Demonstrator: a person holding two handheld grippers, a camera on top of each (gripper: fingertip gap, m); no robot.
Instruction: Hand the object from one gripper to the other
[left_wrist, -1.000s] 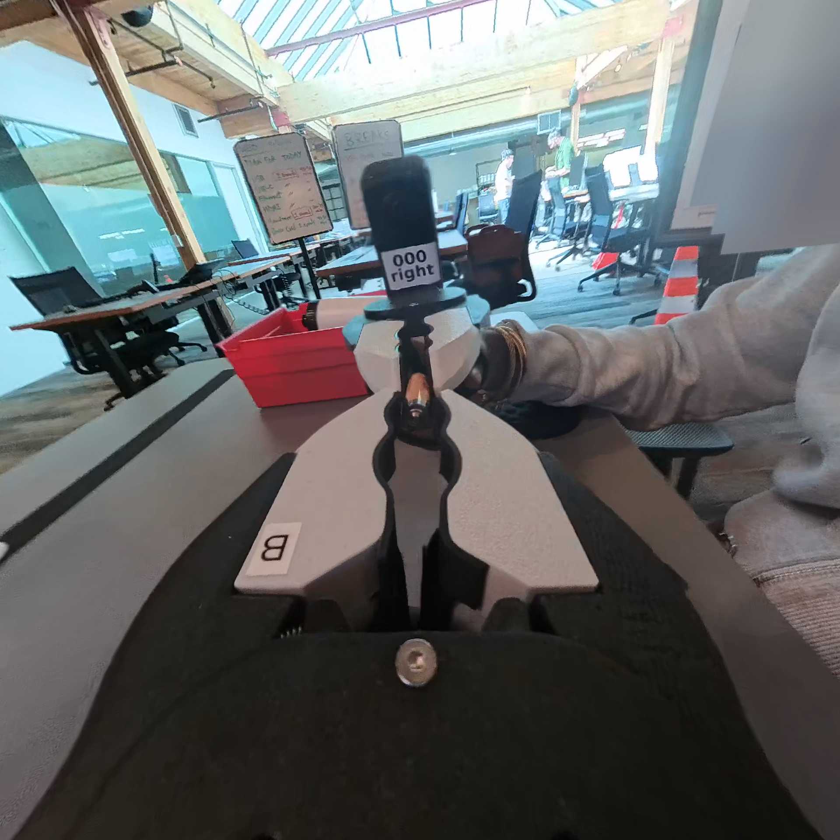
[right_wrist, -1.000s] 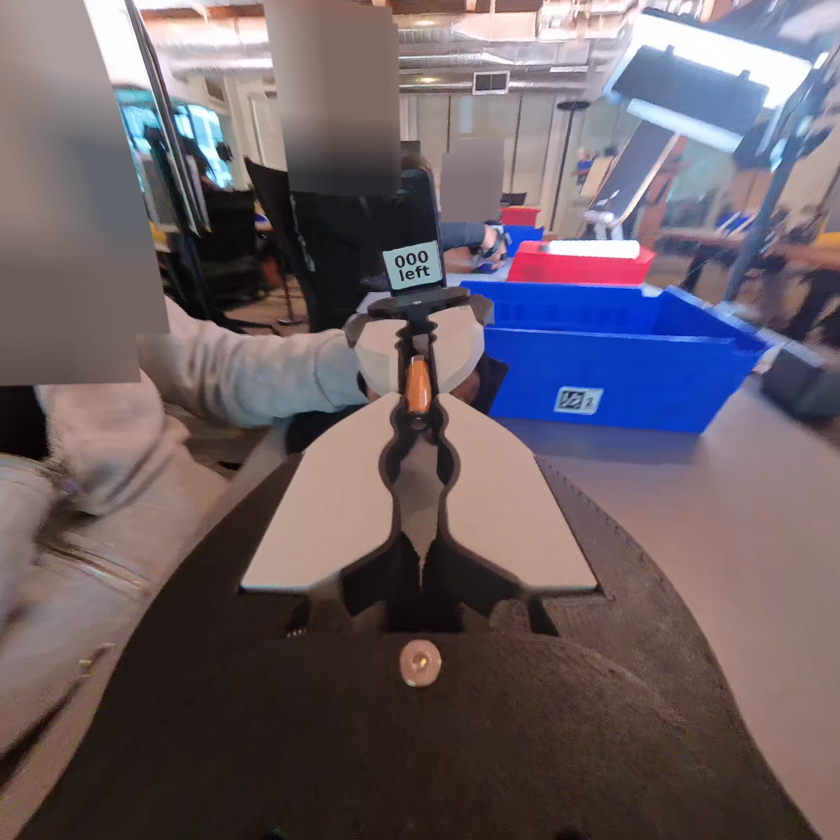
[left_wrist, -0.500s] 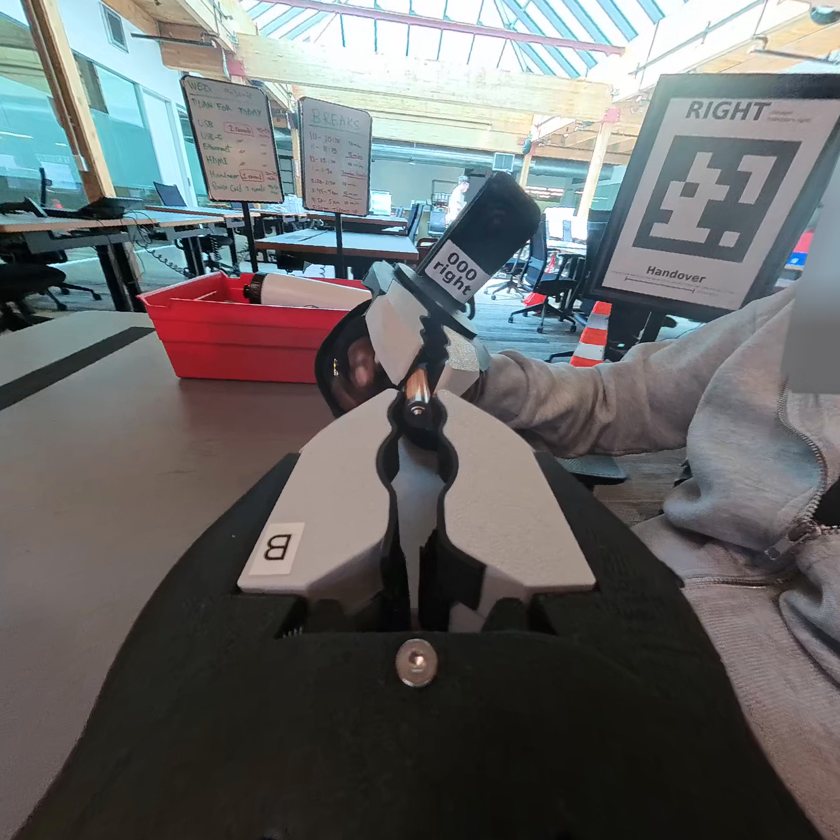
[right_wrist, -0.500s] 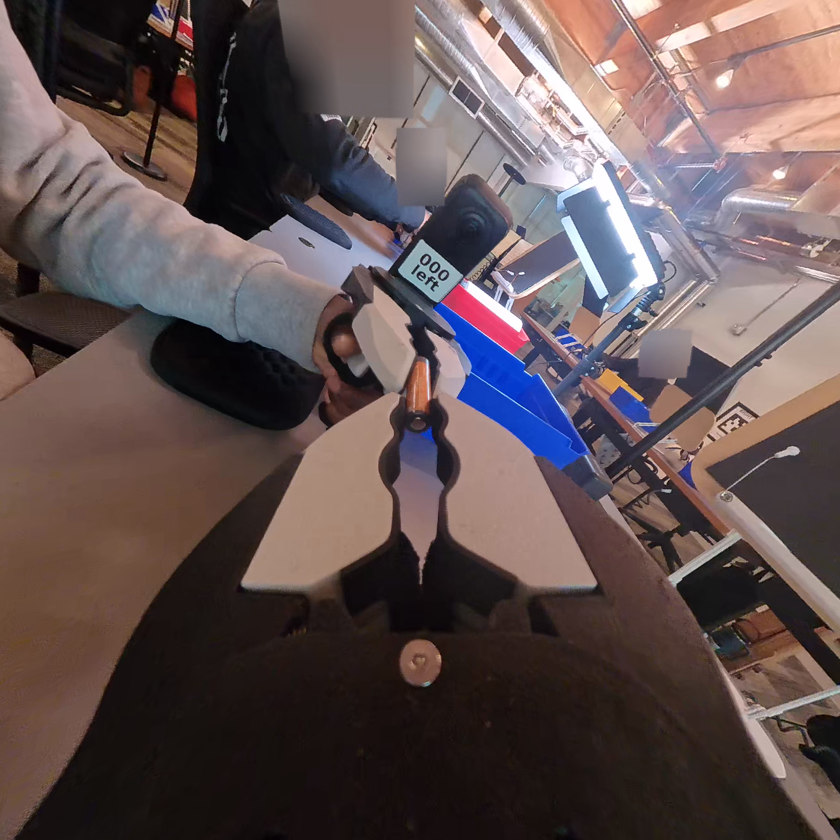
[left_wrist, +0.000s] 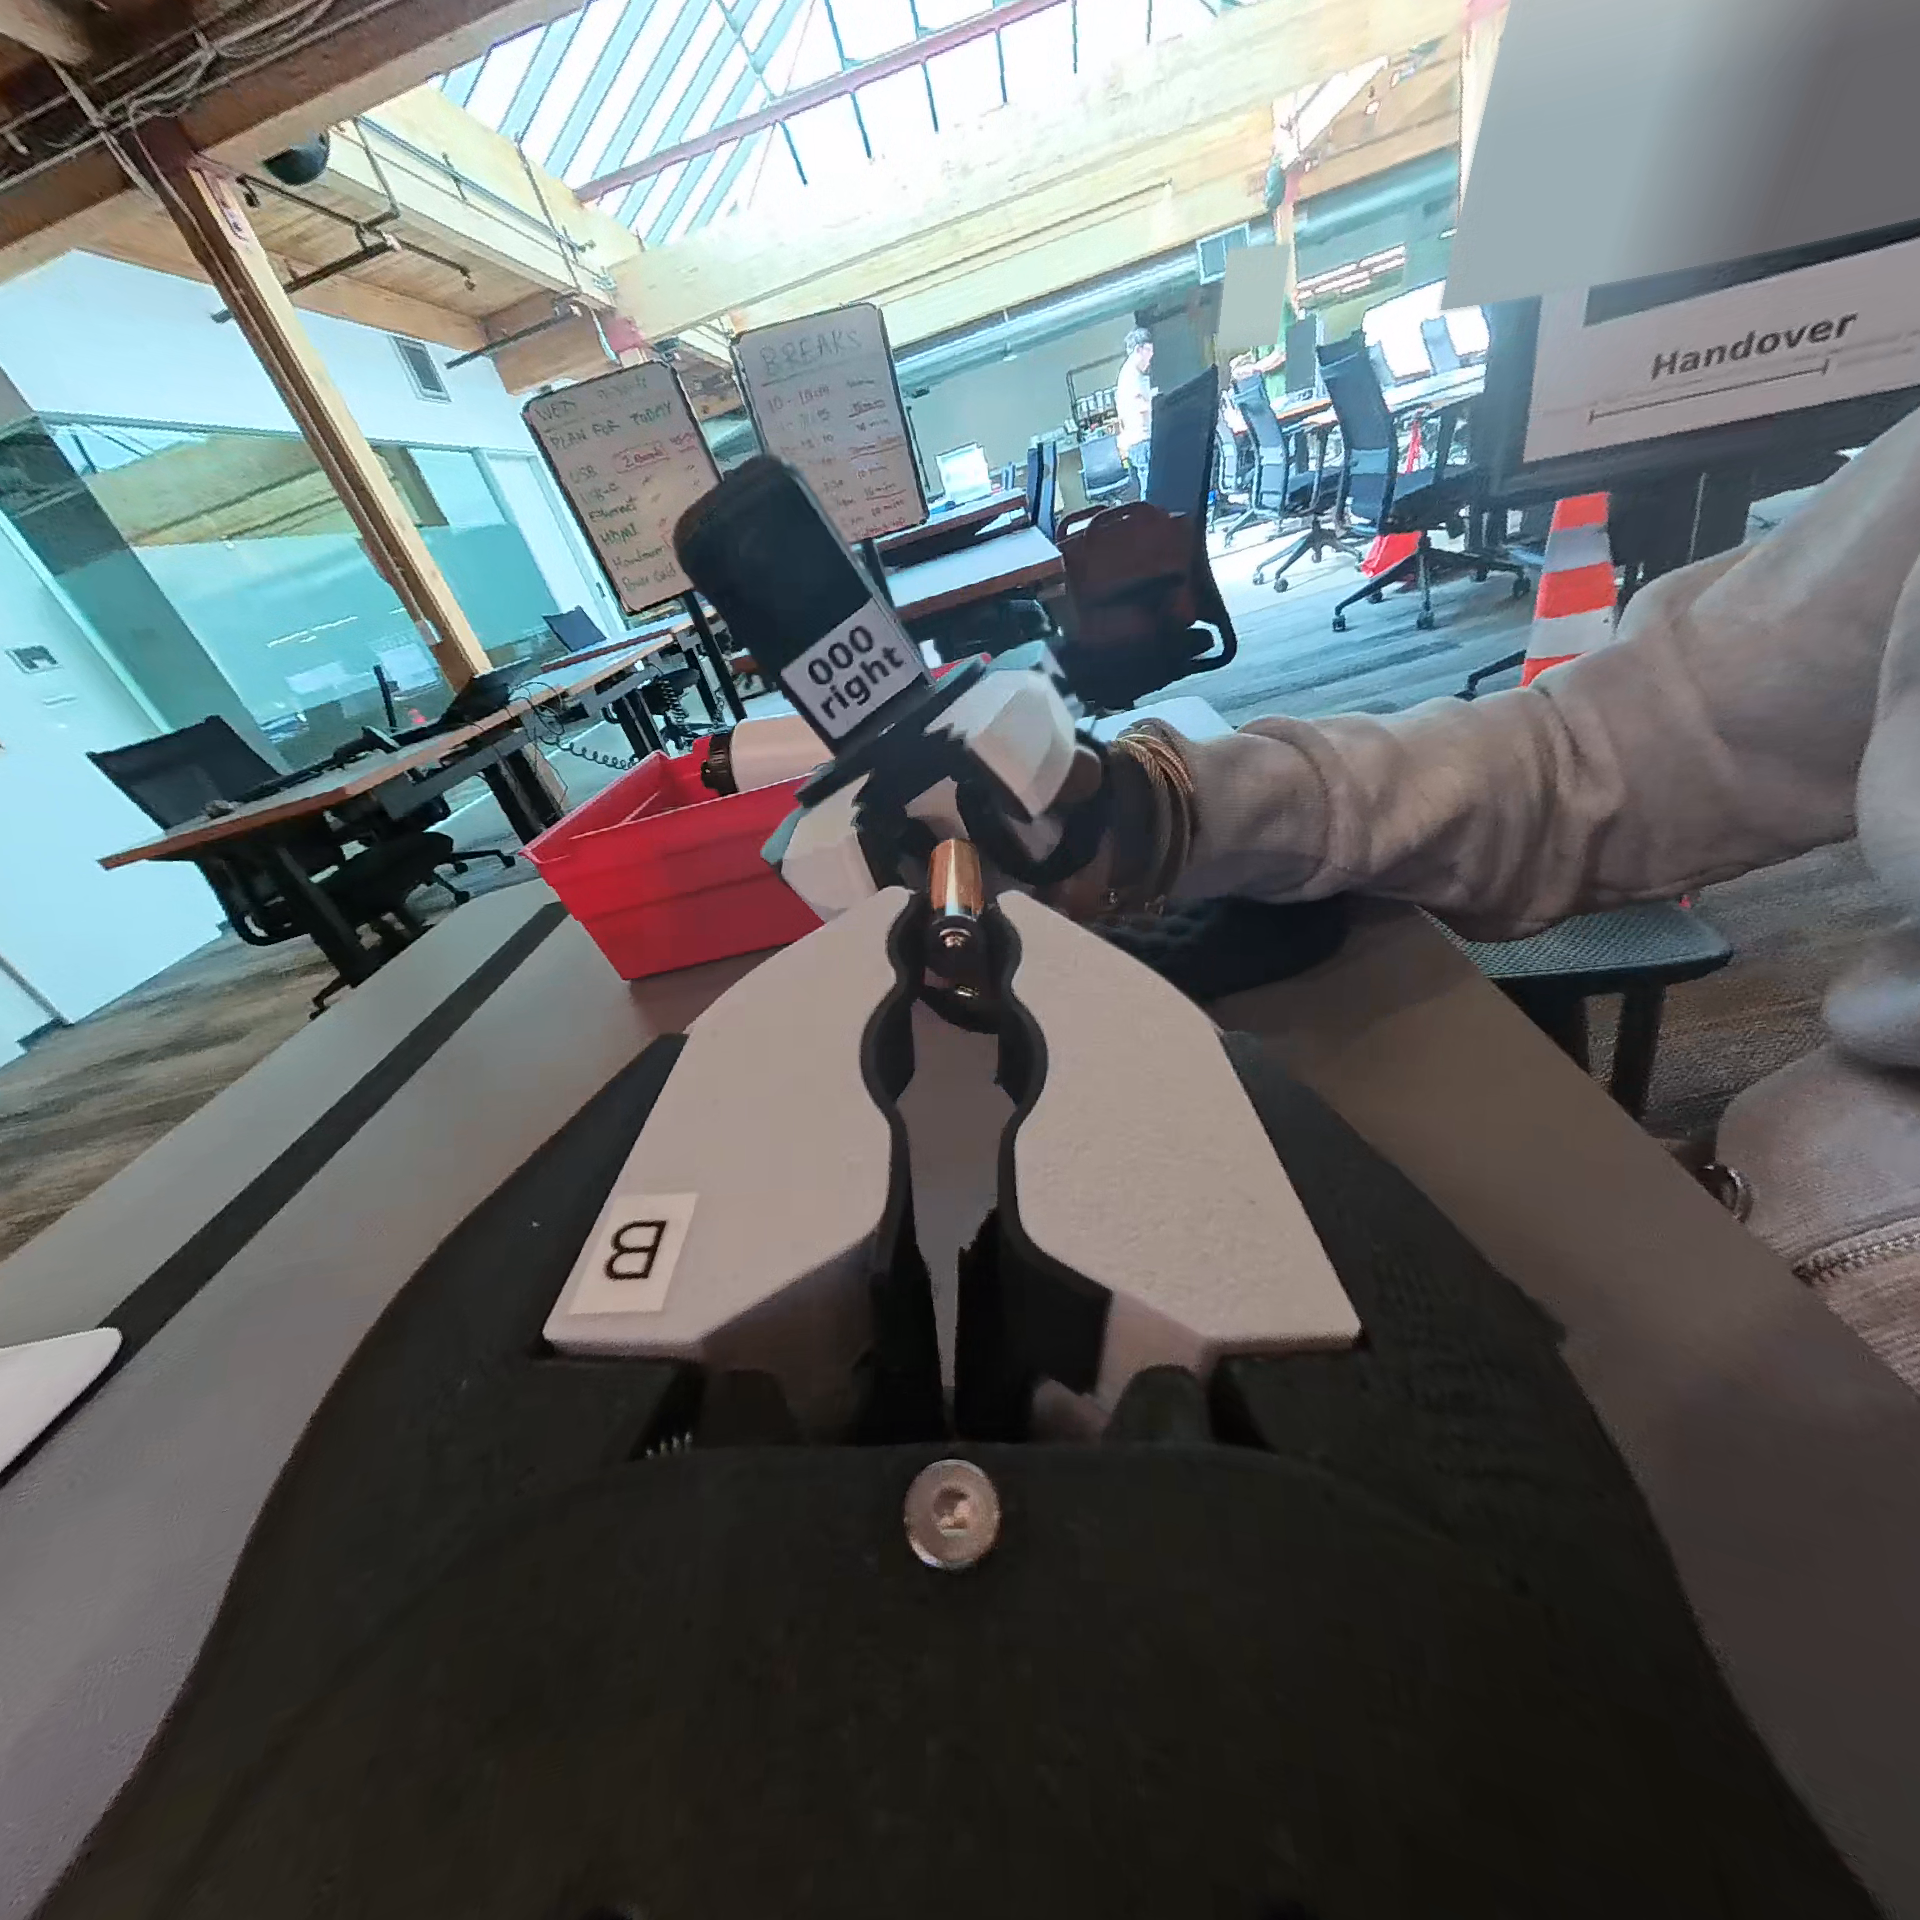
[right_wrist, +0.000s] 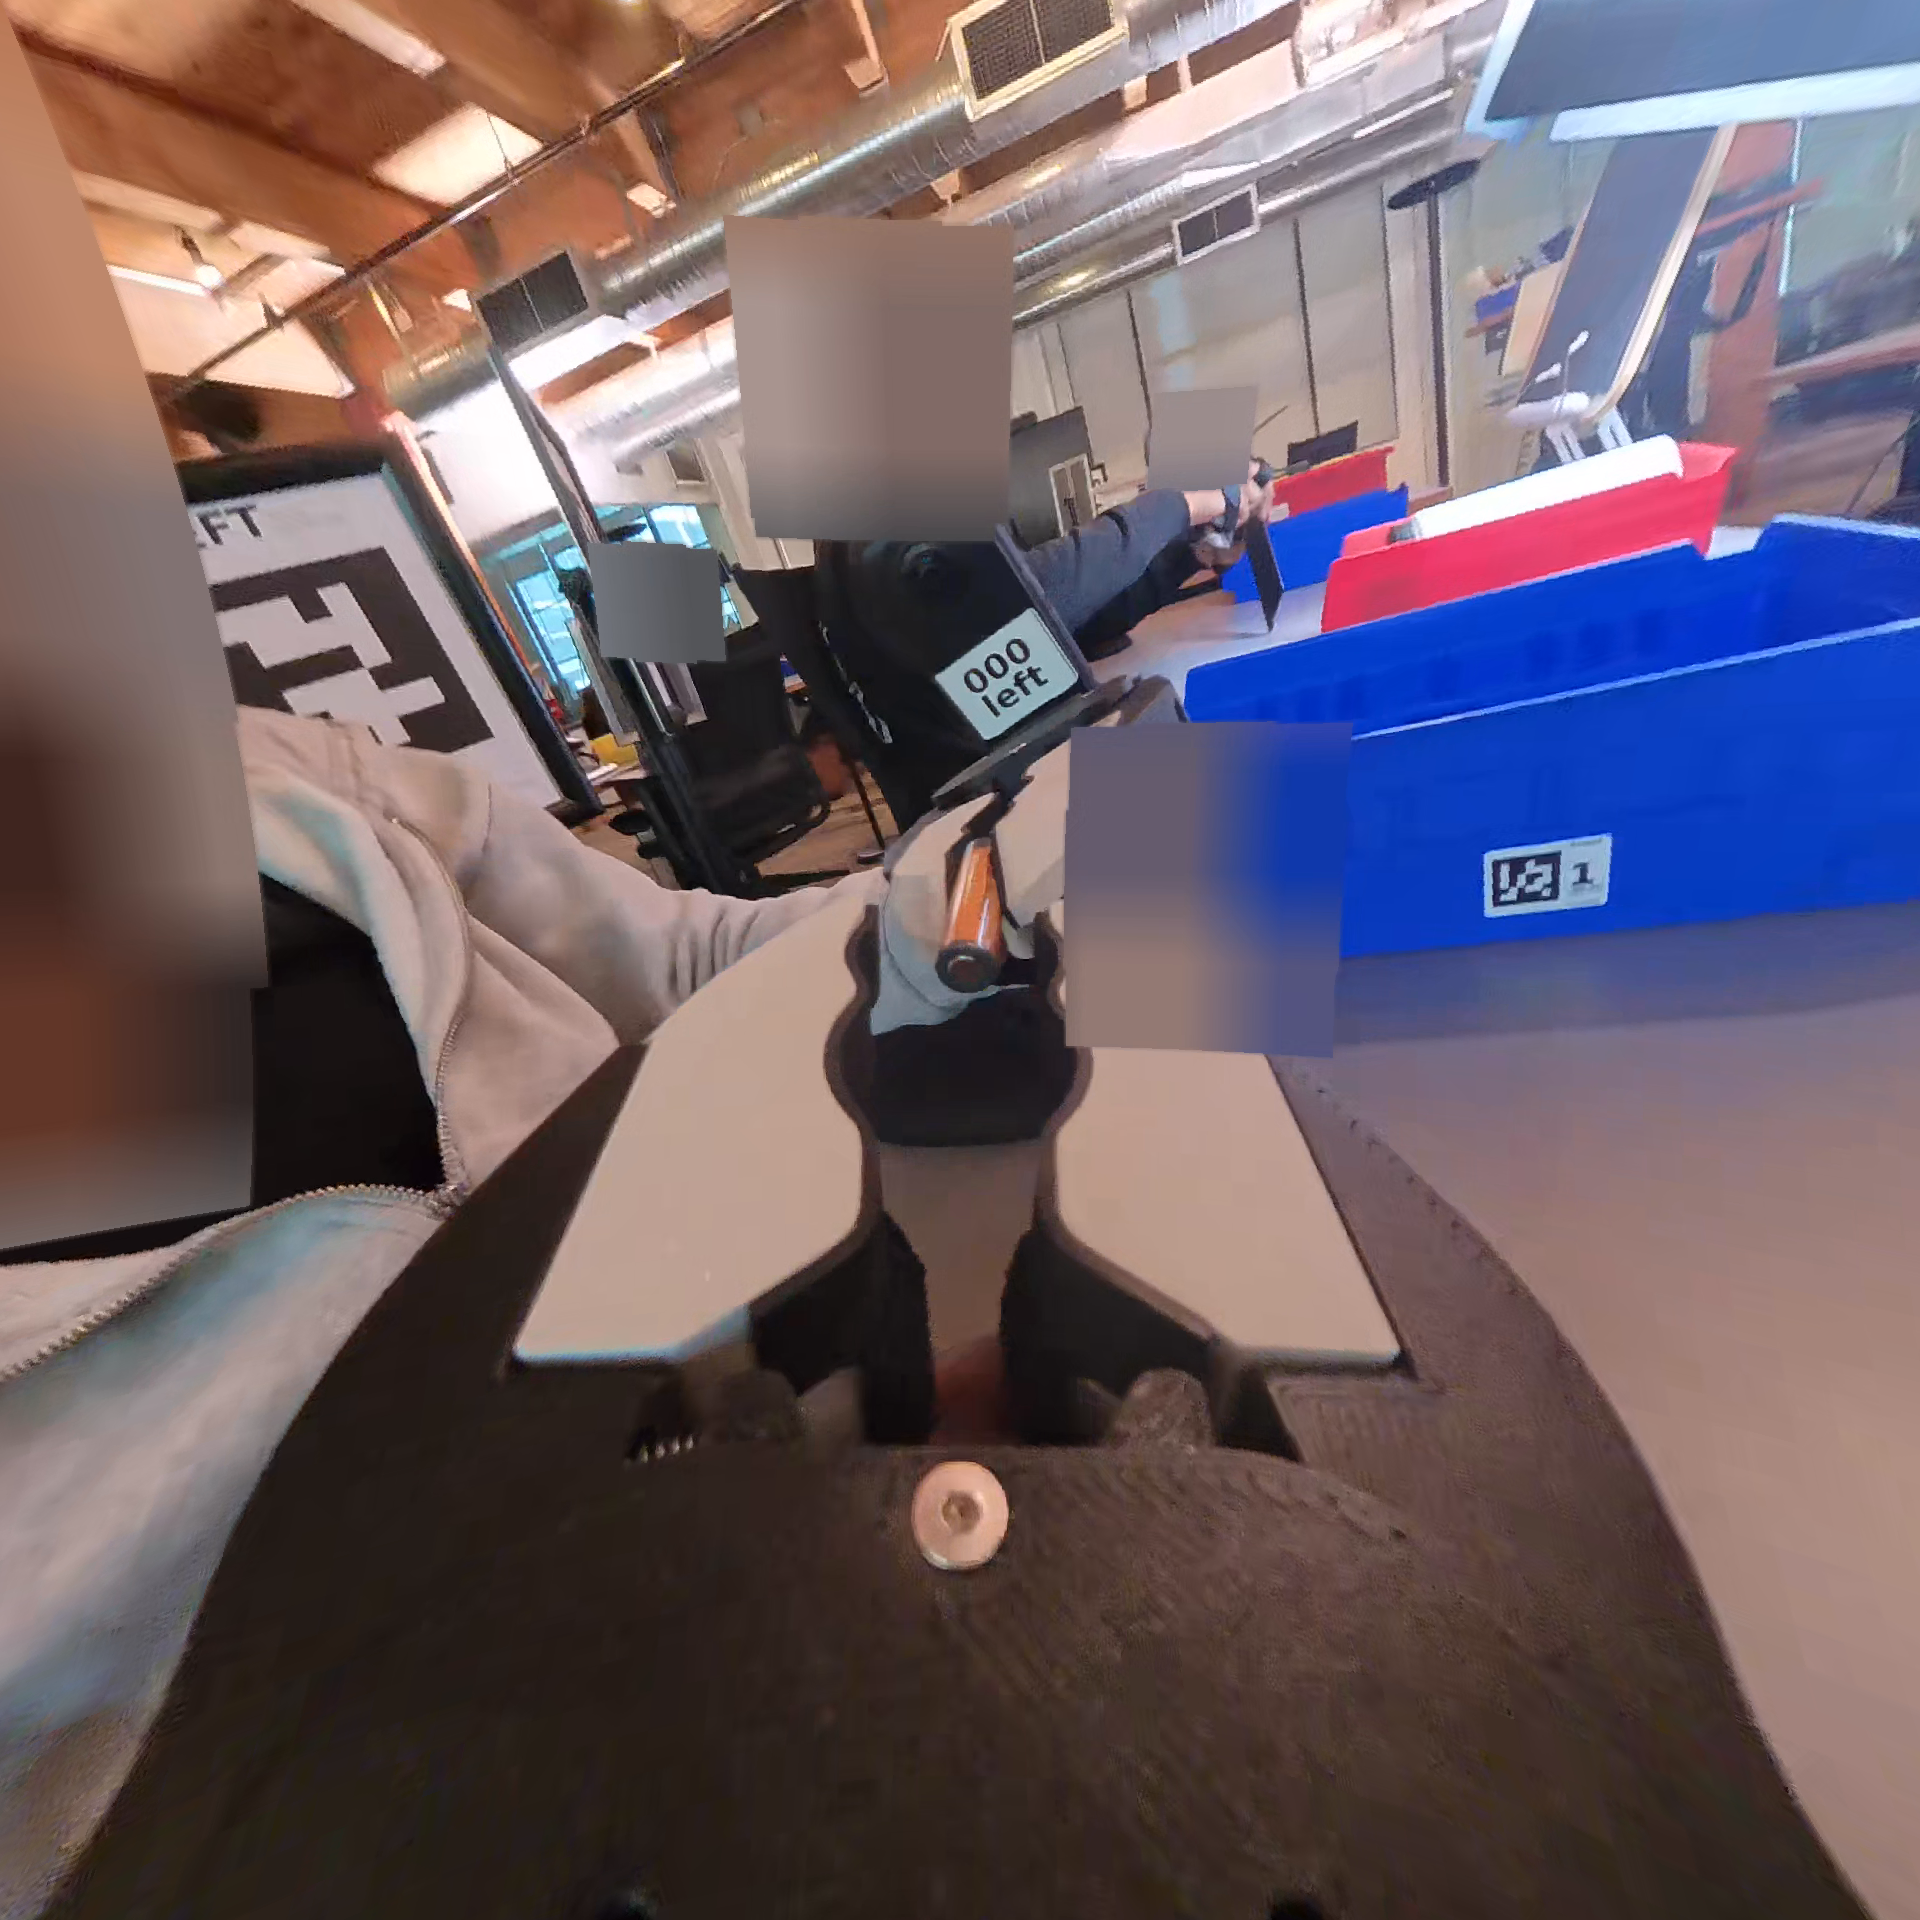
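Left wrist view: we see the left gripper (left_wrist: 951, 940) closed on the lower end of a copper-coloured battery (left_wrist: 951, 883), which points forward and up, above the table.
Right gripper (right_wrist: 961, 971): its fingers stand apart on both sides of the battery; we see no grip from it.
Battery place: in the air, between the two tools, which meet tip to tip.
Table (left_wrist: 312, 1091): grey and matte, with a black stripe along the left side.
Red bin (left_wrist: 675, 883): it stands on the table behind the grippers.
Blue bin (right_wrist: 1558, 748): it stands on the table in the right wrist view.
Room: an open office with wooden beams, a skylight, two whiteboards (left_wrist: 623, 488), desks, black chairs and an orange cone (left_wrist: 1574, 582).
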